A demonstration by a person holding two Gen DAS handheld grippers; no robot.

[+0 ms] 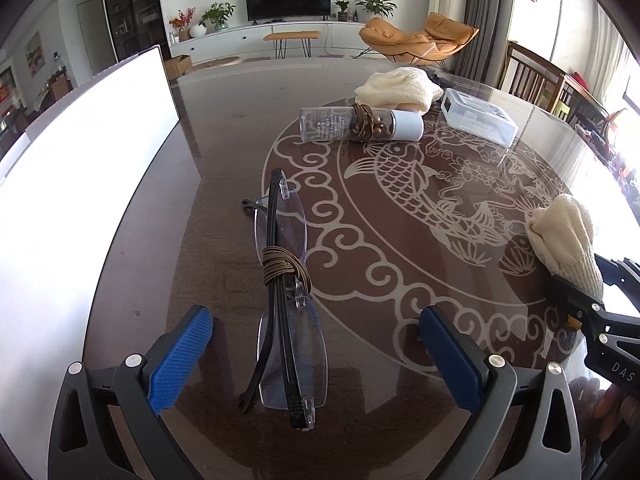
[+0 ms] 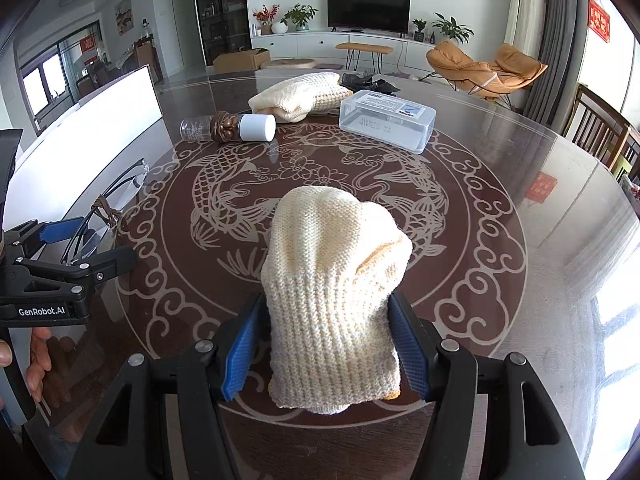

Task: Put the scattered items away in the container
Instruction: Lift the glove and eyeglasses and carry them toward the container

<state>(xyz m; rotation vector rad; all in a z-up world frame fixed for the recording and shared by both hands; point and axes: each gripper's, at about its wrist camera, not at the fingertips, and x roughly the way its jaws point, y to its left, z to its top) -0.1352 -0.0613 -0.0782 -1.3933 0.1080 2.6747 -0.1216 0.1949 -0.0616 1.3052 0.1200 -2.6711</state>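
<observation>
Folded rimless glasses [image 1: 286, 308] with a brown cord wound round them lie on the glass table between the blue pads of my left gripper [image 1: 316, 356], which stands open and clear of them. A cream knitted glove [image 2: 336, 292] lies between the pads of my right gripper [image 2: 326, 348]. Those pads flank its ribbed cuff closely without squeezing it, so the gripper is open. A tall white container [image 1: 80, 184] stands at the table's left. In the right wrist view the left gripper [image 2: 90, 244] and the glasses [image 2: 102, 212] show at the left edge.
A clear bottle with a white cap and a bead bracelet [image 1: 360, 124] lies further back. Behind it are a second cream knit [image 1: 396, 88] and a clear plastic box [image 1: 476, 118]. A hand [image 2: 36, 360] holds the left gripper. Wooden chairs [image 1: 536, 76] stand at the right.
</observation>
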